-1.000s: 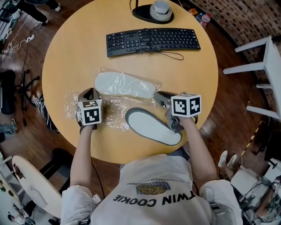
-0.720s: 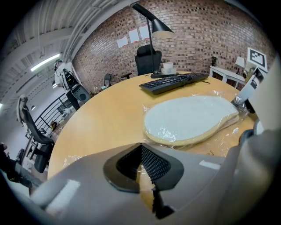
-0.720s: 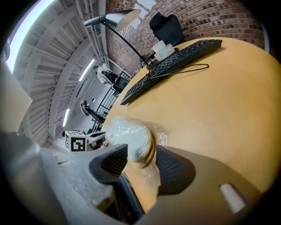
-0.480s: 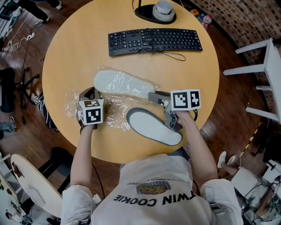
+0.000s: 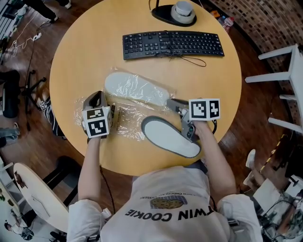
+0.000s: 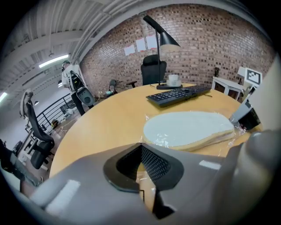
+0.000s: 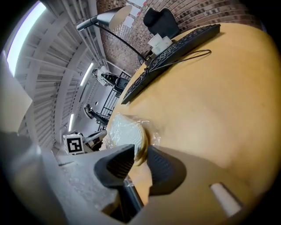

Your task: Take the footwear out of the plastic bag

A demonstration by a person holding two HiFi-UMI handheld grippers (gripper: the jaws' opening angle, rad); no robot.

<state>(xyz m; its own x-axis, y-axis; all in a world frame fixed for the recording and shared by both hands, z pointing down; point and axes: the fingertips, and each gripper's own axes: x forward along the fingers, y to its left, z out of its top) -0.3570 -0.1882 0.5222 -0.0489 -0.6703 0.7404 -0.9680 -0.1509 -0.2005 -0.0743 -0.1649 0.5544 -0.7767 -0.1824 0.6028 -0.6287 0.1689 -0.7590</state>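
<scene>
grey-rimmed slipper (image 5: 170, 137) lies freed at lower centre. left gripper (image 5: 96, 96) is pinched shut on the crinkly plastic bag (image 5: 124, 118) at centre left. right gripper (image 5: 171, 103), jaws just closing, clamps the near end of the white slipper (image 5: 137, 89), which is inside the bag at mid-frame. it looks light, bendy and slick under film, so grip its firmer rim. keyboard (image 5: 173, 44) lies beyond.

A round wooden worktop (image 5: 94, 56) fills the frame's centre on a dark plank floor (image 5: 248, 56). Brick wall (image 5: 279, 19) upper right, white furniture (image 5: 270, 75) at right edge, desk lamp (image 5: 174, 13) top centre.
</scene>
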